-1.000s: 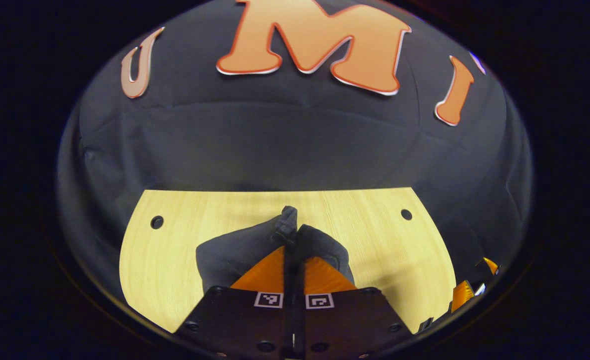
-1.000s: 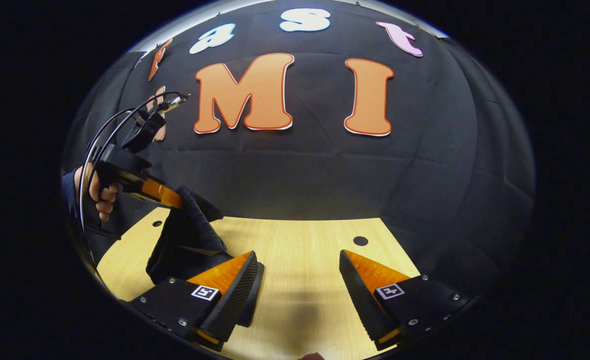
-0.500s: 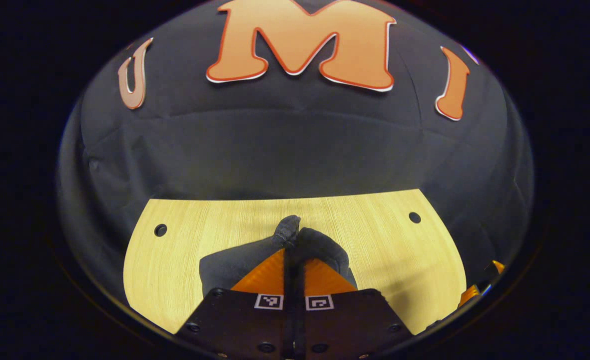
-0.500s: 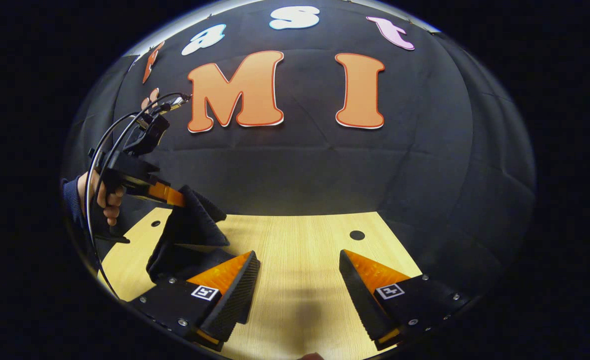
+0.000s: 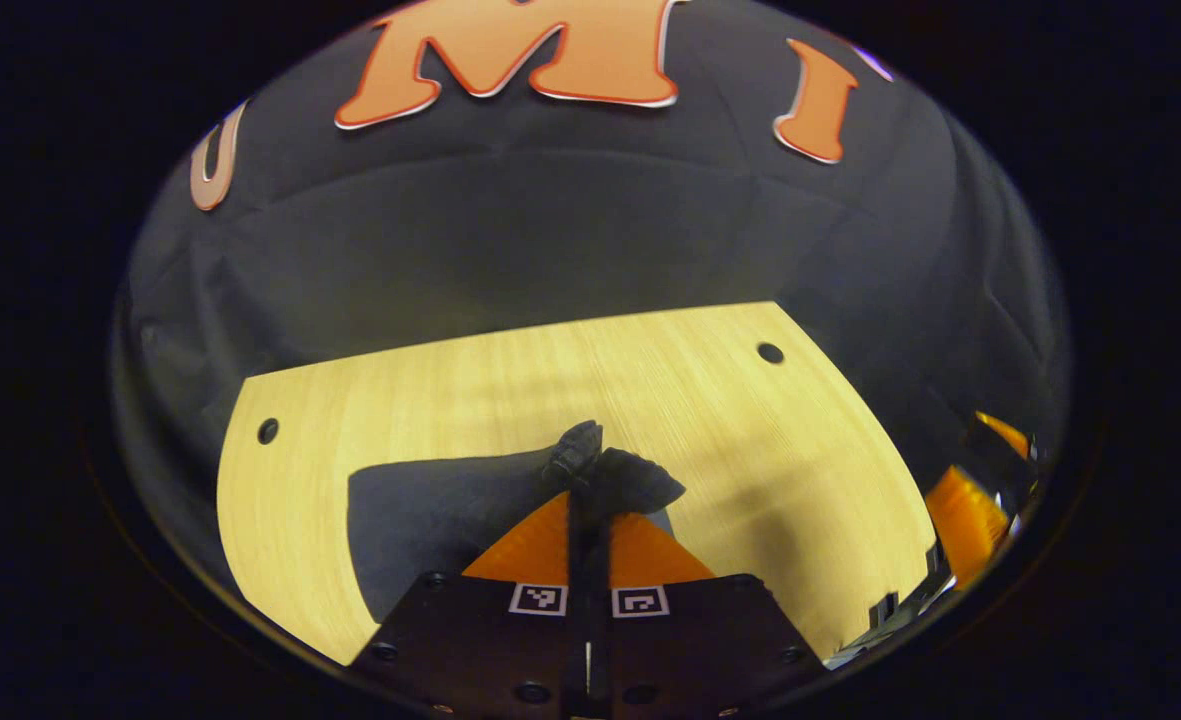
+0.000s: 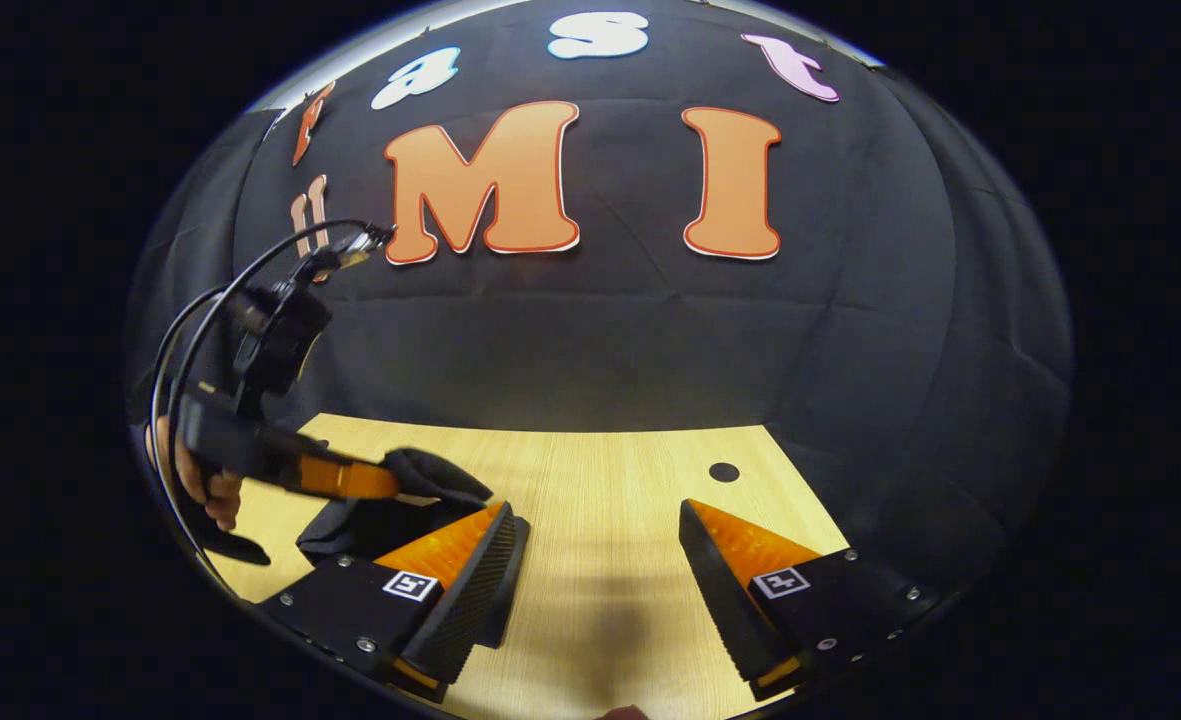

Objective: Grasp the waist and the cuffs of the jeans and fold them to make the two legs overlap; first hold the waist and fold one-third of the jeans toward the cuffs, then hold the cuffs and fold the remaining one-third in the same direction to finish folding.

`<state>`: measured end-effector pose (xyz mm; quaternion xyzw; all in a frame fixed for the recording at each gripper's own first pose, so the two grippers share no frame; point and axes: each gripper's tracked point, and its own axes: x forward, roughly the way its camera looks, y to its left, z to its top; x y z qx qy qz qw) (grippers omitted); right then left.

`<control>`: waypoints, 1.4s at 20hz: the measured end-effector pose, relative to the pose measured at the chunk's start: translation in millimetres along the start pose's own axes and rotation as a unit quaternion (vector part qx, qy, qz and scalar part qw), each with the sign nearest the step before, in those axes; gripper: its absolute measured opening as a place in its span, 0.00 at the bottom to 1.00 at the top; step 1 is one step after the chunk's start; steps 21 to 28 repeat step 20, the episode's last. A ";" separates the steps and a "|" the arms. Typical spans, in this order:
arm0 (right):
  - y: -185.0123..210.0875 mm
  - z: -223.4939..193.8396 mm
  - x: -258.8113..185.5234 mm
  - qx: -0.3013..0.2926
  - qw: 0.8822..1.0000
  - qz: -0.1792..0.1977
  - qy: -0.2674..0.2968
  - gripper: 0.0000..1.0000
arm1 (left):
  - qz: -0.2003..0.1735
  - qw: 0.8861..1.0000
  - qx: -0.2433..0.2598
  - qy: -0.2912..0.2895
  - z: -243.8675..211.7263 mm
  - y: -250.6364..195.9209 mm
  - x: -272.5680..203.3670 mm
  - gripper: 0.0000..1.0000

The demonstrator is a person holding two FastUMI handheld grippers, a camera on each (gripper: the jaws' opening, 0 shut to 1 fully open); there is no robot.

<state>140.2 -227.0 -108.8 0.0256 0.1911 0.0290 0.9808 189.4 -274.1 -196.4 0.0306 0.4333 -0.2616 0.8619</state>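
Note:
The dark jeans lie bunched on the light wooden table. My left gripper is shut on a thick edge of the fabric, which pokes out past the fingertips. In the right gripper view the same jeans sit low on the table at the left, and the left gripper grips them, held by a hand. My right gripper is open above bare table with nothing between its fingers; its left finger is just beside the cloth. Which part of the jeans is gripped I cannot tell.
The table has small round holes near its far corners. The booth's black cloth wall stands right behind the far edge. Cables arc up from the left gripper's handle. The right gripper appears at the left view's right edge.
The left gripper has come down toward the table with the jeans still gripped, so the cloth now lies lower and flatter. The right gripper has stayed open and nearly still.

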 end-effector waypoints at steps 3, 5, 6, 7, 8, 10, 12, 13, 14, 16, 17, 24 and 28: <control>0.5 1.3 0.3 0.001 1.000 0.000 -0.003 0.98 | -0.012 1.000 0.010 0.014 -35.8 -8.9 -5.6 0.02; 1.2 3.8 0.7 -0.001 1.000 0.000 -0.007 0.98 | -0.016 0.999 0.030 0.025 -55.4 -14.9 -8.3 0.02; 2.4 5.3 0.3 -0.002 1.000 0.002 -0.010 0.98 | -0.015 0.999 0.043 0.028 -61.6 -17.6 -8.4 0.03; 2.3 5.9 0.0 -0.003 1.000 0.001 -0.011 0.98 | -0.019 0.998 0.049 0.033 -68.0 -23.2 -8.1 0.06; 4.7 8.1 -0.7 -0.004 1.000 0.005 -0.013 0.98 | -0.024 0.998 0.055 0.036 -74.1 -27.6 -8.0 0.12; 10.2 14.0 -2.2 -0.006 1.000 0.007 -0.018 0.99 | -0.046 0.996 0.053 0.052 -91.6 -38.2 -13.6 0.16; 16.0 21.7 0.2 -0.008 1.000 0.010 -0.024 0.99 | -0.092 0.994 0.031 0.047 -97.3 -60.1 -29.3 0.50; 19.0 23.8 -0.6 -0.008 1.000 0.012 -0.027 0.98 | -0.099 0.994 0.027 0.033 -94.3 -62.6 -34.7 0.67; 19.5 27.4 -2.1 -0.008 0.999 0.011 -0.031 0.99 | -0.094 0.995 0.029 0.014 -84.6 -61.7 -40.6 0.83; 22.5 35.8 -6.5 -0.008 0.999 0.010 -0.045 0.99 | -0.068 0.996 0.035 -0.039 -57.8 -43.7 -56.3 1.00; 24.4 42.1 -9.0 -0.012 0.998 0.008 -0.057 0.99 | -0.054 0.996 0.035 -0.066 -50.7 -36.6 -64.2 0.97; 31.4 59.6 -15.9 -0.019 0.996 0.003 -0.088 0.98 | -0.016 0.991 0.029 -0.133 -25.6 -13.7 -92.8 0.96; 31.4 59.6 -15.9 -0.019 0.996 0.003 -0.088 0.98 | -0.016 0.991 0.029 -0.133 -25.6 -13.7 -92.8 0.96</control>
